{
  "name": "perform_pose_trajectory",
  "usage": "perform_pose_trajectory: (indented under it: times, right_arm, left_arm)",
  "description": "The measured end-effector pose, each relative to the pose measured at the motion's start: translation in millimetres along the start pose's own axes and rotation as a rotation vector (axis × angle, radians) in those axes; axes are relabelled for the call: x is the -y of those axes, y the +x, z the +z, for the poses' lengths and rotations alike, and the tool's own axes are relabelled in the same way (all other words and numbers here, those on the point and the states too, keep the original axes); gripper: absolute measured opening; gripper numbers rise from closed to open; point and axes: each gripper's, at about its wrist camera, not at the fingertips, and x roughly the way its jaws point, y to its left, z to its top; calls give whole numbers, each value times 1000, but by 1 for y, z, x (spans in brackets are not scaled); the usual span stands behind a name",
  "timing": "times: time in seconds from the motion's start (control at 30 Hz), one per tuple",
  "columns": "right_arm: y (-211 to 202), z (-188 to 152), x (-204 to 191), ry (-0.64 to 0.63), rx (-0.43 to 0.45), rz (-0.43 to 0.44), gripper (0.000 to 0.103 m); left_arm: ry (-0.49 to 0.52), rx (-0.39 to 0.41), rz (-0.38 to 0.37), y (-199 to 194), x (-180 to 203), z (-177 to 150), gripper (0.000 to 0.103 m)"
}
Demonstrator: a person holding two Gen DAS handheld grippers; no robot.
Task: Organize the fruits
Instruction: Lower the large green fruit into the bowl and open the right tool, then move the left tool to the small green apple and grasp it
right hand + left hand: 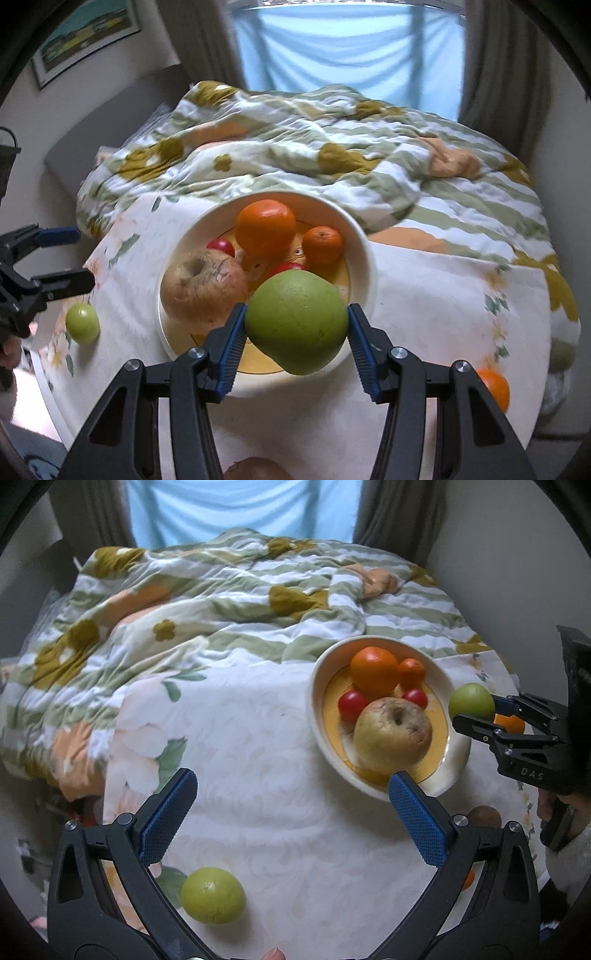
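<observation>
A white bowl (317, 709) (364, 258) with a yellow inside sits on the white cloth. It holds a large orange (373, 669) (266, 227), a small orange (412, 672) (322, 244), two red fruits (352, 704) and a wrinkled apple (391, 734) (203, 288). My right gripper (295, 338) (476, 716) is shut on a green fruit (297, 321) (471, 701), held above the bowl's near right rim. My left gripper (291, 812) (70, 254) is open and empty, left of the bowl. A second green fruit (213, 894) (82, 324) lies on the cloth below it.
A brown fruit (484, 816) (255, 470) and an orange (495, 387) lie on the cloth near the front edge. A crumpled green-striped flowered quilt (221, 602) (332, 147) covers the bed behind. Walls and curtains close in the sides and back.
</observation>
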Motion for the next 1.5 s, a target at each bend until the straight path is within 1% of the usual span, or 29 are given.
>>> perform_pose_trajectory:
  times: [0.2,0.4,0.67,0.7,0.73,0.8,0.93,1.1,1.3,1.4,1.5]
  right_arm:
    - [18,1,-6,-100,-27,3,50]
    - [31,-2,-10,-188,-35,0,50]
    - [35,-7,-7,-242,-30,-26,50]
    - [32,-8,-7,-241,-15,-25,53]
    - [31,-7,-7,-240,1,-23,58]
    - [25,-5,-5,-232,31,-16,88]
    - [14,-6,-3,-220,63,-16,102]
    - [-2,-8,1,-184,90,-1,103]
    - [-30,-5,0,-135,103,5,103]
    - [-48,-4,-3,-109,104,-13,103]
    - [-69,-5,-8,-63,102,-54,103]
  left_arm:
    - [-69,-23,0,7,-8,-7,103]
    - [-102,-29,6,12,-10,-10,103]
    - [-122,-31,17,12,-11,-15,103]
    - [-123,-28,20,11,-10,-16,103]
    - [-124,-25,22,9,-11,-17,103]
    - [-129,-20,24,6,-11,-18,103]
    - [-141,-13,31,2,-13,-21,103]
    - [-146,3,39,-10,-12,-22,103]
    - [-121,42,53,-36,-10,-21,103]
    - [-113,66,54,-52,-13,-20,103]
    - [-106,88,60,-67,-18,-21,103]
